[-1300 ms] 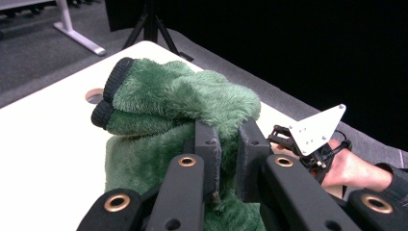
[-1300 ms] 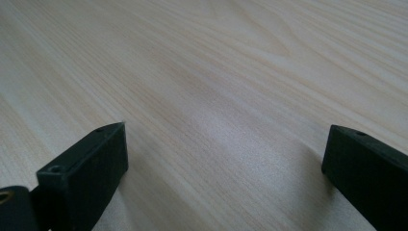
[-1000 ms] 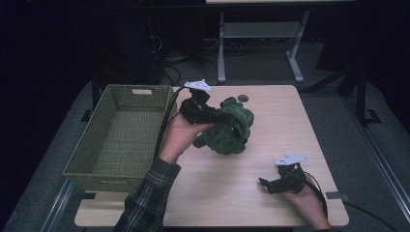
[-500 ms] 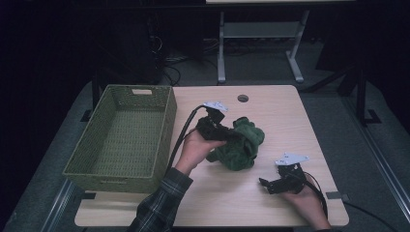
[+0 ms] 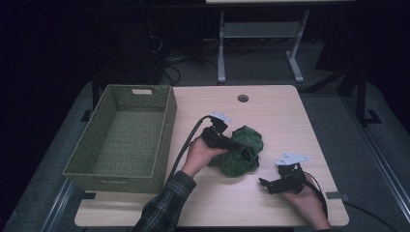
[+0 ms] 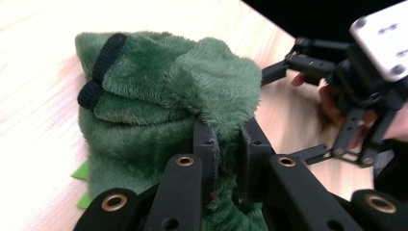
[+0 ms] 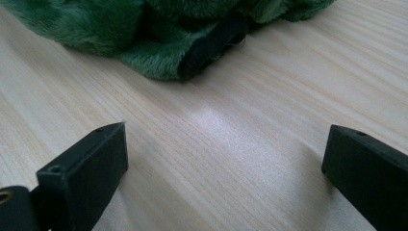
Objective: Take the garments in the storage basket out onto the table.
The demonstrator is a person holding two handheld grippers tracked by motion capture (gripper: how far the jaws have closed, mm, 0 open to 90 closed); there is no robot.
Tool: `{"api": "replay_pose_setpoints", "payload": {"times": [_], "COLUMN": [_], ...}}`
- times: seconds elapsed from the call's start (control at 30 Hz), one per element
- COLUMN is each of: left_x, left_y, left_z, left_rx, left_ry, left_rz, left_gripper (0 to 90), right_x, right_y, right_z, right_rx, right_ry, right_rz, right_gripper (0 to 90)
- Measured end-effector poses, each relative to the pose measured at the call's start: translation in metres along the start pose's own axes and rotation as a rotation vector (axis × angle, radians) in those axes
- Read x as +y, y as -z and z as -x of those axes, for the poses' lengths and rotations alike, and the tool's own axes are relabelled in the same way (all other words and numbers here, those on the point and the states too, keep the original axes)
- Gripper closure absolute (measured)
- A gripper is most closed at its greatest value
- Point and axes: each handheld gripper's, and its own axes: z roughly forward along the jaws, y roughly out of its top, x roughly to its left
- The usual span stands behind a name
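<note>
Green plush garment [image 5: 240, 154] pinched in left claw [image 6: 226, 144]; right claw [image 7: 223, 166] gaping

The garment [image 6: 168, 96] is thick green plush, deep-piled and matt, with ribbed black knit trim. The table [image 5: 285, 116] at centre frame is pale wood-grain laminate, smooth with a soft sheen. The basket [image 5: 167, 130], left of frame, is rough green wicker weave. The grippers' black jaws look matt plastic, with brass-coloured rivets.

Woven green basket [image 5: 121, 135] (empty) on wooden table [image 5: 285, 116].
</note>
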Motion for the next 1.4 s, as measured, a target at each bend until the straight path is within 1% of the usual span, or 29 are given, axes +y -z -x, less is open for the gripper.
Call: {"api": "replay_pose_setpoints", "payload": {"times": [0.2, 0.23, 0.27, 0.37, 0.43, 0.5, 0.57, 0.67, 0.73, 0.83, 0.9, 0.97, 1.1, 1.17, 1.27, 1.33, 1.4], "left_x": [-0.007, -0.008, -0.009, -0.012, -0.014, -0.014, -0.013, -0.01, -0.008, -0.005, -0.004, -0.004, -0.008, -0.01, -0.014, -0.016, -0.019], "left_y": [-0.012, -0.015, -0.017, -0.023, -0.027, -0.028, -0.026, -0.02, -0.013, -0.003, 0.004, 0.009, 0.021, 0.024, 0.028, 0.03, 0.032], "left_z": [-0.007, -0.007, -0.009, -0.011, -0.011, -0.011, -0.011, -0.005, 0.0, 0.008, 0.013, 0.016, 0.024, 0.026, 0.031, 0.034, 0.037], "left_rx": [0.026, 0.032, 0.037, 0.047, 0.045, 0.046, 0.047, 0.056, 0.063, 0.071, 0.072, 0.07, 0.062, 0.062, 0.063, 0.053, 0.053], "left_ry": [-0.02, -0.015, -0.025, -0.027, -0.019, -0.021, -0.035, -0.052, -0.063, -0.084, -0.086, -0.097, -0.112, -0.111, -0.121, -0.119, -0.125], "left_rz": [-0.036, -0.04, -0.045, -0.069, -0.066, -0.063, -0.074, -0.076, -0.083, -0.078, -0.066, -0.058, -0.038, -0.03, -0.026, -0.017, -0.009], "left_gripper": [79.7, 79.5, 79.5, 79.2, 78.6, 77.0, 72.7, 60.7, 54.7, 48.6, 46.4, 43.8, 43.4, 43.9, 45.3, 46.3, 47.6], "right_x": [0.0, 0.0, 0.0, 0.0, 0.0, 0.0, 0.0, 0.0, 0.0, 0.0, 0.0, 0.0, 0.0, 0.0, 0.0, 0.0, 0.0], "right_y": [0.0, 0.0, 0.0, 0.0, 0.0, 0.0, 0.0, 0.0, 0.0, 0.0, 0.0, 0.0, 0.0, 0.0, 0.0, 0.0, 0.0], "right_z": [0.0, 0.0, 0.0, 0.0, 0.0, 0.0, 0.0, 0.0, 0.0, 0.0, 0.0, 0.0, 0.0, 0.0, 0.0, 0.0, 0.0], "right_rx": [-0.001, -0.001, 0.001, 0.0, 0.0, 0.0, 0.0, 0.0, -0.001, -0.001, 0.0, 0.001, -0.001, -0.001, -0.001, -0.001, -0.001], "right_ry": [0.003, 0.004, 0.001, 0.0, 0.001, 0.0, 0.0, 0.002, 0.003, 0.003, 0.002, 0.0, 0.002, 0.002, 0.004, 0.003, 0.004], "right_rz": [0.0, 0.0, 0.0, 0.0, 0.0, 0.0, 0.0, -0.001, -0.001, -0.001, 0.0, 0.0, -0.001, -0.001, 0.0, 0.0, 0.0], "right_gripper": [1.9, 1.9, 1.9, 1.9, 1.9, 1.9, 1.9, 1.9, 1.9, 1.9, 1.9, 1.9, 1.9, 1.9, 1.9, 1.9, 1.9]}}
